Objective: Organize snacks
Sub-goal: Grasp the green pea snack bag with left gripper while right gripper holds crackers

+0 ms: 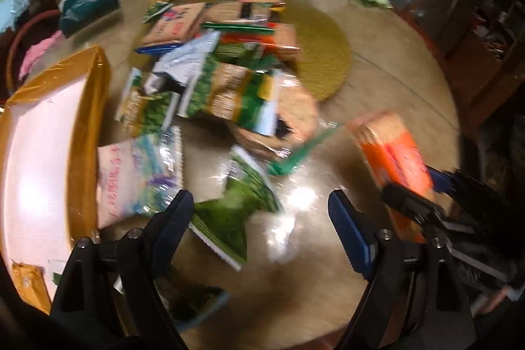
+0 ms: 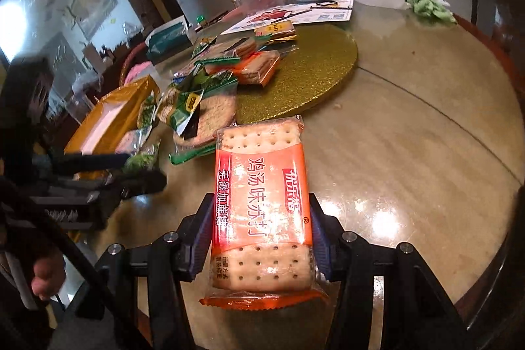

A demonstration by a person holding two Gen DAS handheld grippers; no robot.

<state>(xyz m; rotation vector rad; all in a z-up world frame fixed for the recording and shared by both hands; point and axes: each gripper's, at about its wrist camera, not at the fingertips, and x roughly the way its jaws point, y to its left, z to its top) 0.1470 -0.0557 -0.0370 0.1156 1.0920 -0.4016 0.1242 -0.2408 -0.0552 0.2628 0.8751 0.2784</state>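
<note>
While the orange plastic-wrapped pack of soda crackers (image 2: 262, 205) is held above the glossy round counter (image 2: 410, 153), it is clamped across its width by the jaws of the right gripper (image 2: 261, 238). The pack is judged light, fairly stiff, but brittle inside and slick-skinned, so a moderate squeeze on the long edges near the middle is advised. The left gripper (image 1: 259, 228) is seen with jaws apart and empty, over a crinkly green foil snack packet (image 1: 233, 215) beside the gold-rimmed white cardboard box (image 1: 49, 153).
</note>
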